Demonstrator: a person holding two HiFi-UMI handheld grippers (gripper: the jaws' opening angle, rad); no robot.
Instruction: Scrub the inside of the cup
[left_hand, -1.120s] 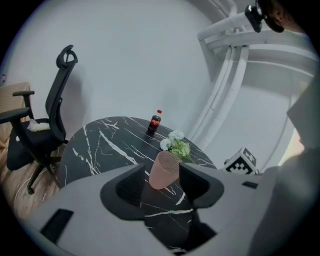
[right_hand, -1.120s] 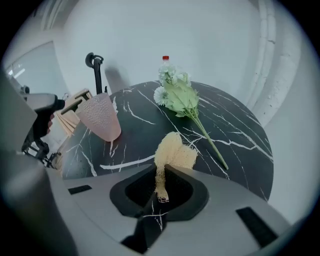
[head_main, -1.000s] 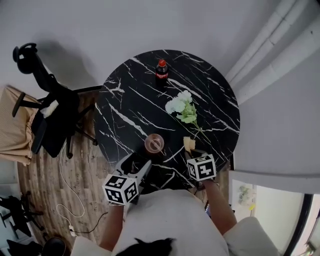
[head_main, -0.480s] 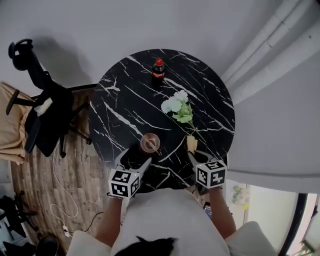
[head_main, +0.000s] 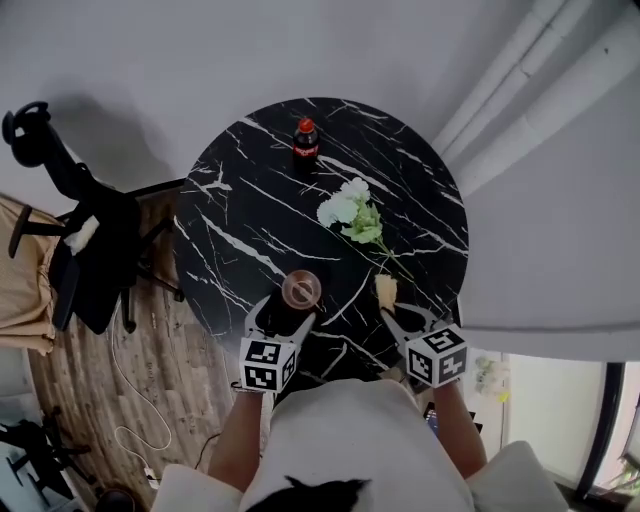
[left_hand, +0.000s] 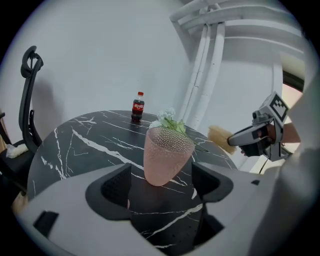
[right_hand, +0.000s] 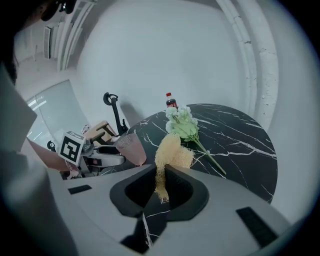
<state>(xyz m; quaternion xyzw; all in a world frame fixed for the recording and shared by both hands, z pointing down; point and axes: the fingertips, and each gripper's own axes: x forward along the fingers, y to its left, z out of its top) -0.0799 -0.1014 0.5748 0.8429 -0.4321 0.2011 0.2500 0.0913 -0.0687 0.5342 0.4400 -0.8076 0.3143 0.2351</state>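
A pink dimpled cup (head_main: 301, 290) stands upright on the black marble table (head_main: 250, 220) near its front edge. My left gripper (head_main: 288, 312) reaches around it. In the left gripper view the cup (left_hand: 166, 150) sits between the two jaws with a gap on each side. The left gripper (left_hand: 161, 176) is open, and its jaws have just been opening. My right gripper (head_main: 392, 311) is shut on a yellow fibrous loofah sponge (head_main: 385, 290), held to the right of the cup. The sponge (right_hand: 171, 149) sticks up out of the right gripper (right_hand: 161, 172).
A small cola bottle (head_main: 305, 140) stands at the far side of the table. White flowers with green stems (head_main: 352, 215) lie right of centre. A black office chair (head_main: 85, 245) stands off the table's left side, and pipes (head_main: 520, 90) run along the wall at right.
The left gripper has come forward, so its jaws now flank the cup, and they stand wider. The right gripper still holds the sponge and has drawn slightly back toward me.
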